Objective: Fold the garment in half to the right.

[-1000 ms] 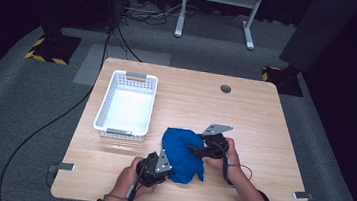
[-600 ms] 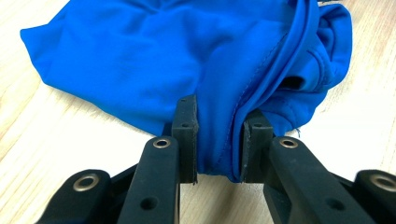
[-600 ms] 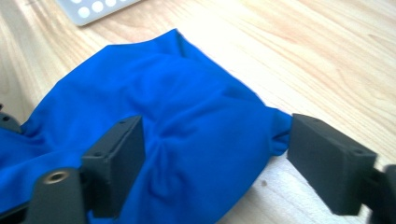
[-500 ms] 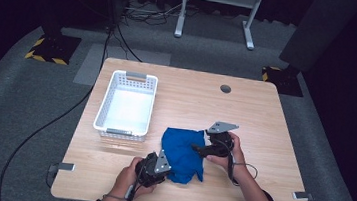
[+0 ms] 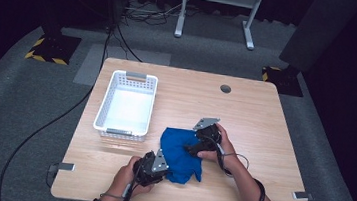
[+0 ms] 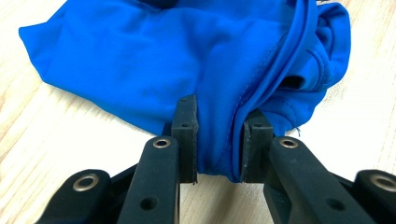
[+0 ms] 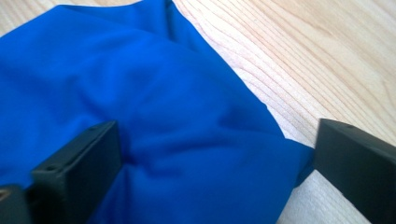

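A crumpled blue cloth [image 5: 180, 156] lies on the wooden table [image 5: 265, 114] near its front edge. My left gripper [image 5: 161, 165] is at the cloth's front left corner. In the left gripper view, the left gripper [image 6: 219, 116] is shut on a bunched fold of the blue cloth [image 6: 140, 60]. My right gripper [image 5: 190, 147] rests on the cloth's right side, held by a hand. In the right gripper view, the right gripper [image 7: 217, 140] stands open, its jaws wide apart over the cloth [image 7: 140, 93] near its edge.
An empty white plastic basket [image 5: 103, 107] stands to the left of the cloth, toward the back. A small round hole [image 5: 225, 89] is in the table's far side. Bare wood spreads right of the cloth. Cables trail from both grippers.
The right gripper has shifted a little to the left, onto the cloth's right side. The left gripper has kept its hold and place.
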Demonstrator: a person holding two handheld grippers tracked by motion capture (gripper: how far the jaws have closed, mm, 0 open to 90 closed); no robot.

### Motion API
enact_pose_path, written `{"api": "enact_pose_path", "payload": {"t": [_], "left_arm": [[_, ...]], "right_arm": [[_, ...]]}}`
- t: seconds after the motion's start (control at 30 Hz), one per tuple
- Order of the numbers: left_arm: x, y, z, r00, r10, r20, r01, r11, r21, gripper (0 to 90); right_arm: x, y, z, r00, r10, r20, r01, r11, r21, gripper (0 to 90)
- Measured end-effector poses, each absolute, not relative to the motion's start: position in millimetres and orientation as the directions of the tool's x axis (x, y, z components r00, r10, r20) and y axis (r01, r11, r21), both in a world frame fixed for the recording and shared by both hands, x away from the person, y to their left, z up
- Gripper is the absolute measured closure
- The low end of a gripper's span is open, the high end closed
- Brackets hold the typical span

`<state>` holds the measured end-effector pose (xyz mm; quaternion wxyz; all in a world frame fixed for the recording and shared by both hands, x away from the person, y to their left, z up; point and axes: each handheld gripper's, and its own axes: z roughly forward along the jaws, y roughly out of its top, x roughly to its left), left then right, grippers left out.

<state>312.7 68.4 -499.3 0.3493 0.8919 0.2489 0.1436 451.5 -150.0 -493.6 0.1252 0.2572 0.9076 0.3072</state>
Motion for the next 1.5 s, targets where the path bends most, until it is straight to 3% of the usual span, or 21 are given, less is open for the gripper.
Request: {"api": "enact_pose_path", "payload": {"t": [0.13,0.23,0.27,0.43,0.53,0.9,1.5], "left_arm": [[313,70,-499,0.835,0.544,0.08,0.345,-0.633,0.693,72.9],[314,70,-499,0.835,0.543,0.081,0.345,-0.634,0.693,72.9],[314,70,-499,0.835,0.545,0.082,0.345,-0.633,0.693,72.9],[315,72,-499,0.827,0.556,0.081,0.353,-0.626,0.695,72.9],[316,74,-500,0.822,0.565,0.073,0.36,-0.614,0.703,73.1],[318,81,-496,0.825,0.562,0.055,0.356,-0.594,0.721,73.1],[315,97,-474,0.777,0.623,0.09,0.33,-0.524,0.785,73.6]], "right_arm": [[459,-151,-496,-0.843,0.538,-0.014,0.42,0.674,0.607,0.7],[461,-152,-496,-0.852,0.522,0.028,0.431,0.672,0.602,6.2],[461,-152,-495,-0.858,0.513,0.028,0.424,0.676,0.602,10.7],[449,-148,-487,-0.889,0.453,0.06,0.394,0.693,0.603,54.1],[444,-146,-486,-0.895,0.441,0.066,0.387,0.696,0.605,65.2],[433,-139,-479,-0.888,0.458,0.026,0.371,0.684,0.628,68.2],[431,-129,-459,-0.873,0.485,0.048,0.376,0.607,0.7,68.5]]}}
